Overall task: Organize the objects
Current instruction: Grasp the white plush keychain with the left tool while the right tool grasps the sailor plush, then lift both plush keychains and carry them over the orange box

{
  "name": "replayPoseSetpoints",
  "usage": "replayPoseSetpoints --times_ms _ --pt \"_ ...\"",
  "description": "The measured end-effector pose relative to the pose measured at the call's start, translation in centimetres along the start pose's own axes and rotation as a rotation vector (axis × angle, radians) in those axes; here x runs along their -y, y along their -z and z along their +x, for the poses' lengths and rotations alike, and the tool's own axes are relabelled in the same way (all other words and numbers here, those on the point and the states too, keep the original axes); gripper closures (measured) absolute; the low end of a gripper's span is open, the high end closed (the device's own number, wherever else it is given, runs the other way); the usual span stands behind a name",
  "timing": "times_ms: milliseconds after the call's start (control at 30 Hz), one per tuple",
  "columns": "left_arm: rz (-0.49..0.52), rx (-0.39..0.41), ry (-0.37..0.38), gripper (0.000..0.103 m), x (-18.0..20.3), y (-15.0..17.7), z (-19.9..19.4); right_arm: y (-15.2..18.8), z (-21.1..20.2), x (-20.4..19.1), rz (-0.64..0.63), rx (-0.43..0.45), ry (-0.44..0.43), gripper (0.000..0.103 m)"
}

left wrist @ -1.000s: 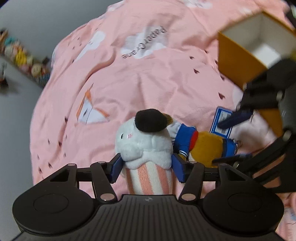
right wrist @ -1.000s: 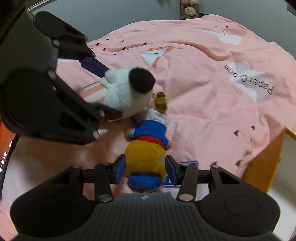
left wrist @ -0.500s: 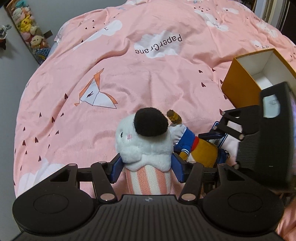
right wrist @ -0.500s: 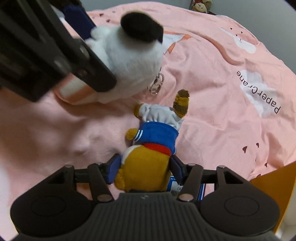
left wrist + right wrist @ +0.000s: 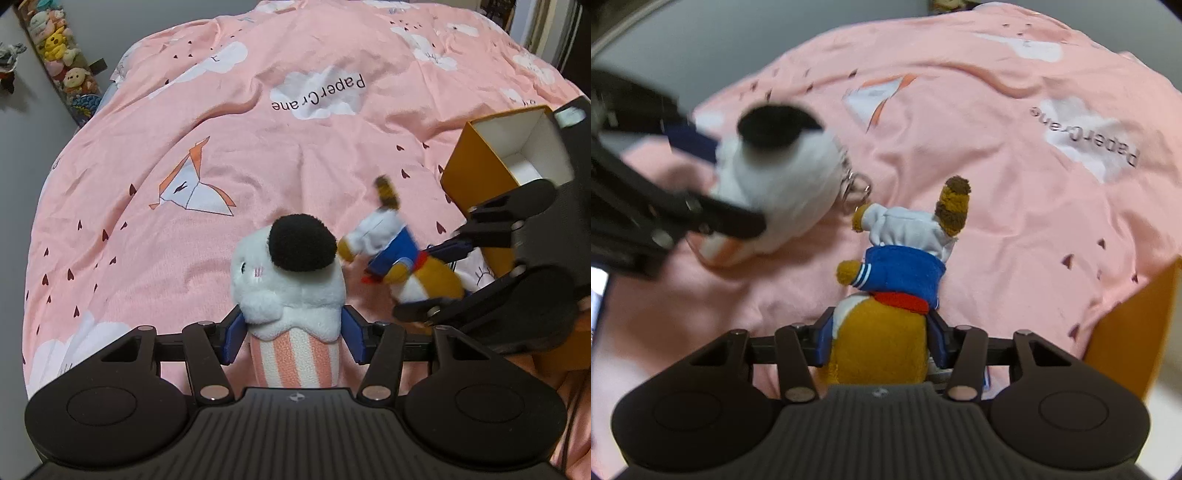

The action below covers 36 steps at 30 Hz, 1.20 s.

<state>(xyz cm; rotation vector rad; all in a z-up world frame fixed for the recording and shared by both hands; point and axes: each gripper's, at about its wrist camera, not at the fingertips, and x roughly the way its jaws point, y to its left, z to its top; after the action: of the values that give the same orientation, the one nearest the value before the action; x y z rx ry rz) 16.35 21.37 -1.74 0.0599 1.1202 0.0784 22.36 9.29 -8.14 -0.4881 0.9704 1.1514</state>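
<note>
Here the left gripper [image 5: 293,338] clamps the white plush [image 5: 291,284] by its striped pink base at lower centre, above the pink bedspread [image 5: 258,147]. The right gripper [image 5: 881,341], whose jaws have just been closing, squeezes the orange plush [image 5: 882,332] low in its frame. An open orange box [image 5: 480,173] sits at right.

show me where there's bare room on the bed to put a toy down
Free: the wide pink bedspread beyond the white plush, around the crane print. Crowded: the near right, where the sailor plush, the right gripper and the orange box cluster.
</note>
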Motion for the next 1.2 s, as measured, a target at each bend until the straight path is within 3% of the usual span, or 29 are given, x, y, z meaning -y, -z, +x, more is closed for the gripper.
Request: replayPoseSetpoints --times_ms 167,333,633,1200 --pt "-0.058 0.020 0.024 0.042 -0.6 -0.2 -0.4 0.5 -4.1 1.2 0.077 0.081 -0.058 0.051" --pt "-0.096 0.033 0.043 0.044 -1.0 -0.3 -1.2 1.2 -7.3 2.2 0.109 0.149 -0.057 0.051" --pt "-0.109 0.071 0.078 0.044 -0.3 -0.8 -2.9 1.6 -10.1 4.5 0.132 0.212 -0.022 0.051" --pt "-0.136 0.206 0.239 0.044 3.4 -4.7 -7.6 3.4 -17.4 8.5 0.213 0.314 -0.020 0.051"
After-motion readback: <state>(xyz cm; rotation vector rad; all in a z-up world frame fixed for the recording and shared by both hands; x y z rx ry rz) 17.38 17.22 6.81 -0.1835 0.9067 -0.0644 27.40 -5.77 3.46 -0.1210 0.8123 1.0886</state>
